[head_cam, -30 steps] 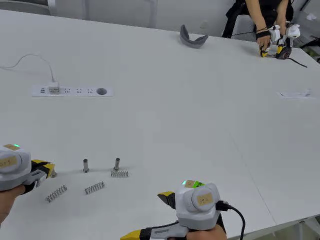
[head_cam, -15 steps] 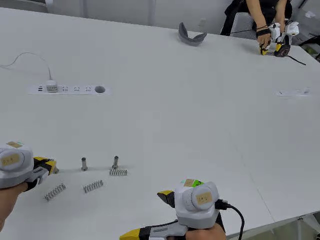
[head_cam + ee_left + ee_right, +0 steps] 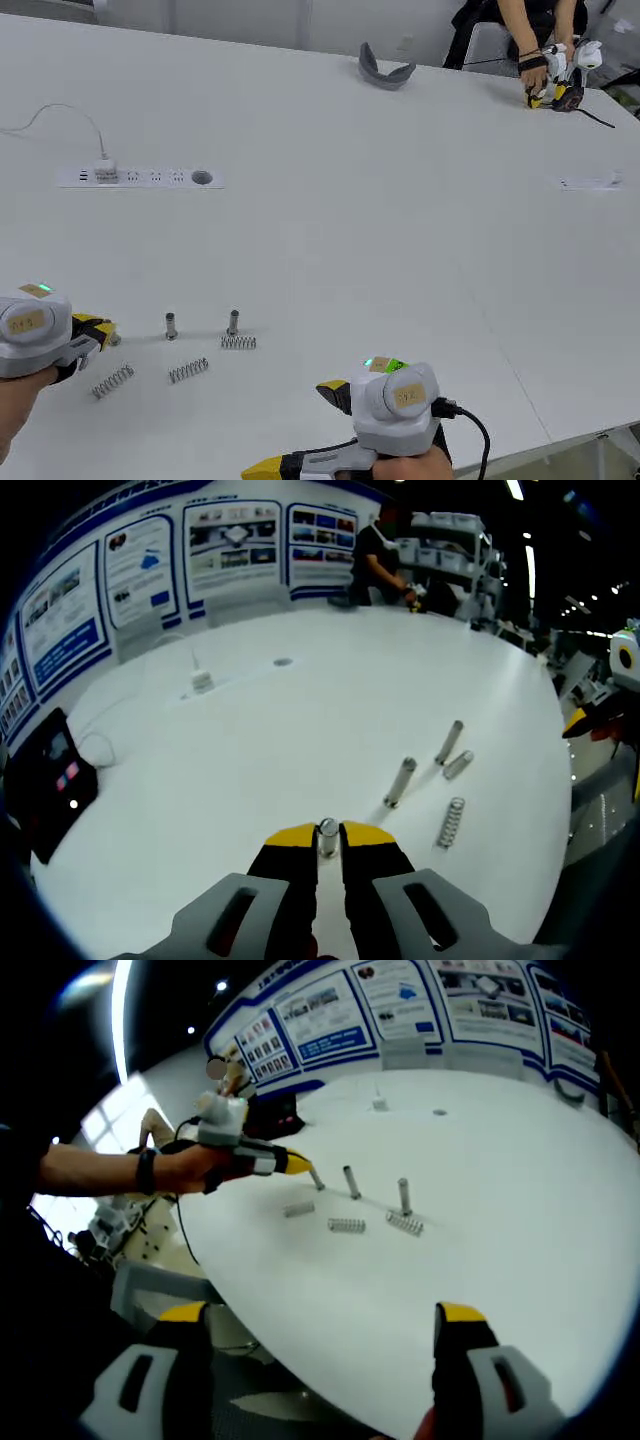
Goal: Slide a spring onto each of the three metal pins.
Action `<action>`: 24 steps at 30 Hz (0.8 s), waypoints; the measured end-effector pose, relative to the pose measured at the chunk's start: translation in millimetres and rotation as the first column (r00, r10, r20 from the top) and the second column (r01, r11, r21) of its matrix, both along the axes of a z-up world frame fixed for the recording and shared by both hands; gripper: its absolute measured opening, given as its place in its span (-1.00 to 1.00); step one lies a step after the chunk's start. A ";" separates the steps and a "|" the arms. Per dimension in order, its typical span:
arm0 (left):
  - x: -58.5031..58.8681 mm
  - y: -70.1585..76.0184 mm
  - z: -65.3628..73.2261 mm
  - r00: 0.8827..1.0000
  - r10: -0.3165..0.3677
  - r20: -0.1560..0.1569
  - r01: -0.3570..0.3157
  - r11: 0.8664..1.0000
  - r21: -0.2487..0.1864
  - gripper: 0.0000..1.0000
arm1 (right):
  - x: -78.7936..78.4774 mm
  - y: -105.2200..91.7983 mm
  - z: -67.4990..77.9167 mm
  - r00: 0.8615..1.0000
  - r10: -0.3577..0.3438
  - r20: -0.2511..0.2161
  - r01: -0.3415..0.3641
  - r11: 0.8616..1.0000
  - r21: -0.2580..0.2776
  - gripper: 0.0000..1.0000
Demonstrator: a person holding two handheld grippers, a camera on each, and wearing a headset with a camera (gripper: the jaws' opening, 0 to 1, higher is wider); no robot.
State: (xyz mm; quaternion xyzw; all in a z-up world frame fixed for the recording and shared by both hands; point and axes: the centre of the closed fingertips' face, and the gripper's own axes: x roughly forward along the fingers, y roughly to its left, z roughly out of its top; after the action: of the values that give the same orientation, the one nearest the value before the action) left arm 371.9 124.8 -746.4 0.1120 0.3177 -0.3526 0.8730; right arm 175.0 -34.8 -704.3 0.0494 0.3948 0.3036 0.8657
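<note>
Gripping the leftmost pin (image 3: 327, 830) is my left gripper's (image 3: 104, 333) whole job at this moment. Its yellow-tipped jaws are pinched on the shaft just below the rounded head, I judge to steady the pin so a spring can go over it. The pin stands on the white table (image 3: 400, 250) at the near left, its long axis roughly vertical and its head up, perhaps leaning a little.

My right gripper (image 3: 320, 1315) hangs low at the near edge with its jaws spread wide and nothing between them. I read that as being ready to fetch a spring.

The middle pin (image 3: 171, 326) and the right pin (image 3: 233, 322) stand free in a row to the right of the held one. Both are upright, heads up and bare, so no pin carries a spring yet.

All three springs lie flat in front of the pins with their axes along the tabletop. The right spring (image 3: 238, 342) lies almost straight left to right, just beside the base of the right pin. The middle spring (image 3: 189, 371) and the left spring (image 3: 113, 381) sit nearer to me, each slanting up to the right. Any of them would need turning on end before it lines up with a pin.
</note>
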 end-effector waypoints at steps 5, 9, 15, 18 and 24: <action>0.8 0.5 0.1 1.000 0.004 -0.002 -0.004 1.000 -0.002 -0.84 | -0.7 0.1 -0.8 1.000 0.002 -0.001 -0.002 1.000 0.000 0.88; 1.0 1.1 0.2 1.000 0.009 -0.006 -0.009 1.000 -0.006 -0.84 | -0.6 -1.0 -0.8 1.000 0.001 -0.001 -0.001 1.000 -0.002 0.88; -1.9 4.0 -0.8 0.999 0.026 -0.026 -0.026 0.999 -0.022 -0.82 | -0.3 -0.8 -0.4 1.000 0.002 0.001 -0.002 1.000 0.001 0.88; -3.7 7.0 -1.4 0.999 0.038 -0.037 -0.039 0.999 -0.030 -0.75 | -0.7 0.2 -1.7 1.000 0.011 -0.001 -0.011 1.000 -0.005 0.88; -8.4 16.6 -1.0 0.995 0.070 -0.070 -0.075 0.995 -0.066 -0.65 | 1.7 4.0 -2.2 1.000 0.019 -0.001 -0.019 1.000 -0.002 0.89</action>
State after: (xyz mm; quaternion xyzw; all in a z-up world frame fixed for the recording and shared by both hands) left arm 363.5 141.4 -747.4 0.0583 0.3388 -0.3348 0.8773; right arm 176.6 -30.9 -706.5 0.0448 0.3959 0.3116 0.8627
